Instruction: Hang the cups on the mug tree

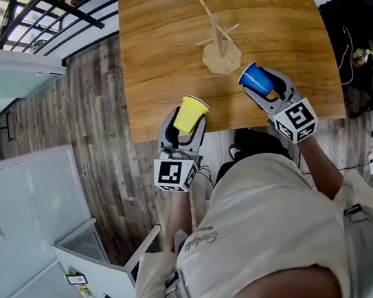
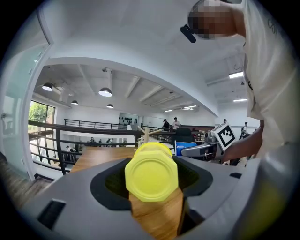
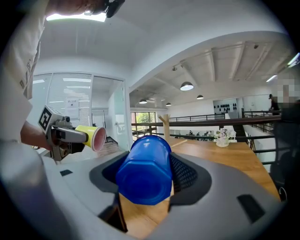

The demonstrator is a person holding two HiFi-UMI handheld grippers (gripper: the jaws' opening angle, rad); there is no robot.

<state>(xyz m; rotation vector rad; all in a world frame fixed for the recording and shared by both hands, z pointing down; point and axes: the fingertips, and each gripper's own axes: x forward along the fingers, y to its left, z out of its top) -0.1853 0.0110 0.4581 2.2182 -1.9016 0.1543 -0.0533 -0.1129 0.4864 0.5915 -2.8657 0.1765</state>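
Observation:
A wooden mug tree [image 1: 217, 39] with bare pegs stands on the wooden table [image 1: 159, 58], toward its near half; its trunk also shows in the right gripper view [image 3: 164, 124]. My left gripper [image 1: 184, 125] is shut on a yellow cup [image 1: 190, 114] at the table's near edge, left of the tree; the cup's base faces the camera [image 2: 151, 175]. My right gripper [image 1: 265, 88] is shut on a blue cup [image 1: 255, 79] just in front and right of the tree, its base toward the camera [image 3: 144, 172]. Both cups lie on their sides in the jaws, mouths pointing away.
The table ends just in front of the person; plank floor lies to the left. A white cabinet [image 1: 31, 223] stands at the lower left, black railings [image 1: 49, 19] at the upper left, and a small flower vase [image 3: 222, 138] on the table's far side.

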